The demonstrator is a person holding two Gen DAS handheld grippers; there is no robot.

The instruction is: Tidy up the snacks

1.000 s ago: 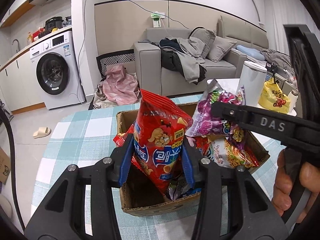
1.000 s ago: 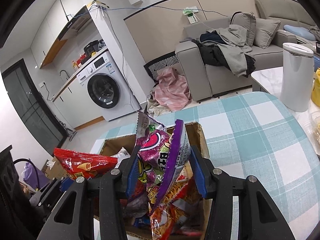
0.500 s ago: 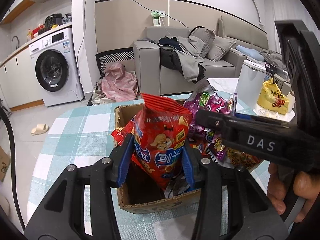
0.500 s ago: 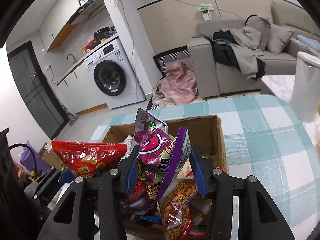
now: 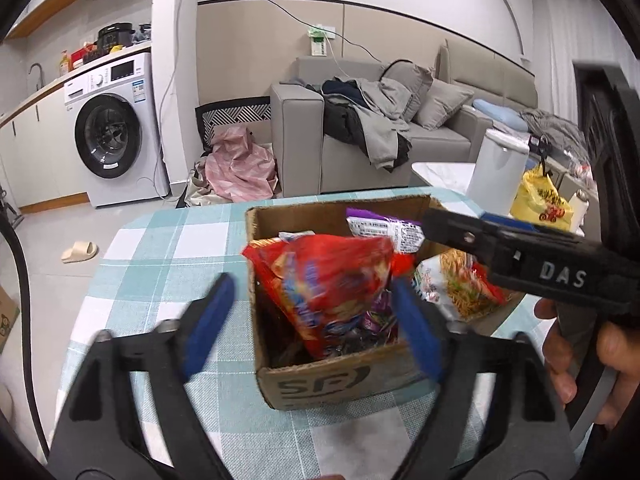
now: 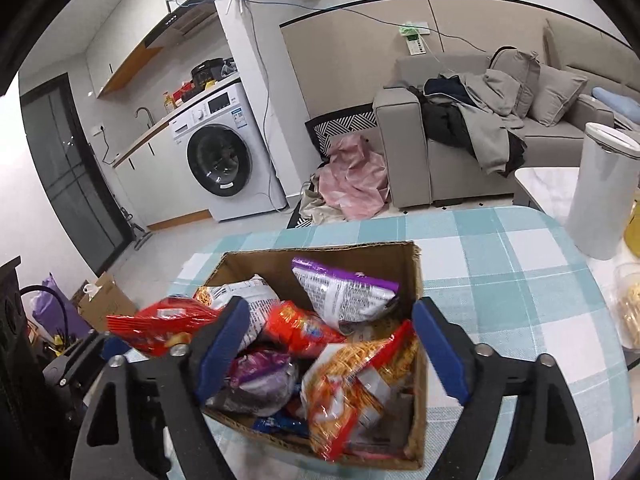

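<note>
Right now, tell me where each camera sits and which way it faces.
Left wrist: rides the left hand-held gripper, looks down at the box and red bag; jaws opening, the person's hand on the right hand-held gripper.
Right wrist: rides the right hand-held gripper, looks into the box.
Both share box, red bag, sofa.

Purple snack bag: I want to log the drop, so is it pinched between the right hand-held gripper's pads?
No, the purple snack bag lies in the cardboard box, clear of the opening right hand-held gripper.
</note>
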